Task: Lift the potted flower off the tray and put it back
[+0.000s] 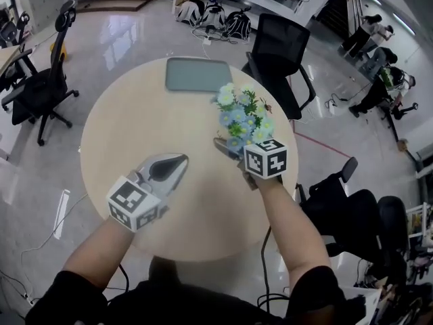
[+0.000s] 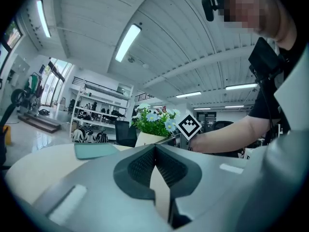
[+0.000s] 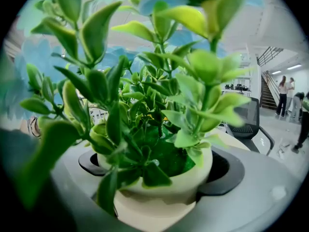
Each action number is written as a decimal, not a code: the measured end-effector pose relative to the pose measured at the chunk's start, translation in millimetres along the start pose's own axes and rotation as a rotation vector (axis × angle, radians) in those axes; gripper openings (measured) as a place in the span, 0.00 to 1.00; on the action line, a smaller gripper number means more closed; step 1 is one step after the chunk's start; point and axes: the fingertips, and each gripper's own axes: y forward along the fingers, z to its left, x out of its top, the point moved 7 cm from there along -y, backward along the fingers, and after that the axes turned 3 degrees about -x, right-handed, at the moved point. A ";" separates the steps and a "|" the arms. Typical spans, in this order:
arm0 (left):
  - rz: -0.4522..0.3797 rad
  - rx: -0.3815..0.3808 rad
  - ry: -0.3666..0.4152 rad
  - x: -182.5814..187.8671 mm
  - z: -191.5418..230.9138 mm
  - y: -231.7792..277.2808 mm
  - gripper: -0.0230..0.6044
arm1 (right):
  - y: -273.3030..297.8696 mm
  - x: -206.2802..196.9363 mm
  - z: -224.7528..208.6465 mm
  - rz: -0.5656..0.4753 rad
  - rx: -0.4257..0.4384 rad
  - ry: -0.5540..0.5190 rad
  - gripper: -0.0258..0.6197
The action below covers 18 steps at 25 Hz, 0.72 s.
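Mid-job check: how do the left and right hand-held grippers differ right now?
The left hand-held gripper has its jaws together on nothing, while the right hand-held gripper is clamped on the cream pot of the potted flower. The left is at the near left of the table. The right reaches further out on the right side, nearer the tray. Both are over the table, and neither is over the tray.

head view overhead; low gripper views face the potted flower (image 1: 242, 119)
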 end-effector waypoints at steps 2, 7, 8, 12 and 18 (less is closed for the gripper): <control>0.000 0.008 0.002 -4.9 -21.5 -15.5 0.03 | -17.0 -12.9 14.4 0.001 0.008 -0.003 0.91; 0.008 0.034 0.018 -22.6 -66.0 -42.7 0.03 | -47.8 -53.1 39.8 0.002 0.027 0.012 0.91; 0.008 0.038 0.023 -25.7 -74.5 -48.1 0.03 | -52.6 -61.6 43.8 0.003 0.027 0.014 0.91; 0.015 0.060 0.023 -41.6 -103.4 -73.0 0.03 | -68.0 -96.1 61.5 0.014 0.026 0.031 0.91; 0.030 0.093 0.004 -56.8 -128.0 -100.1 0.03 | -69.4 -137.8 91.5 0.037 0.046 0.043 0.91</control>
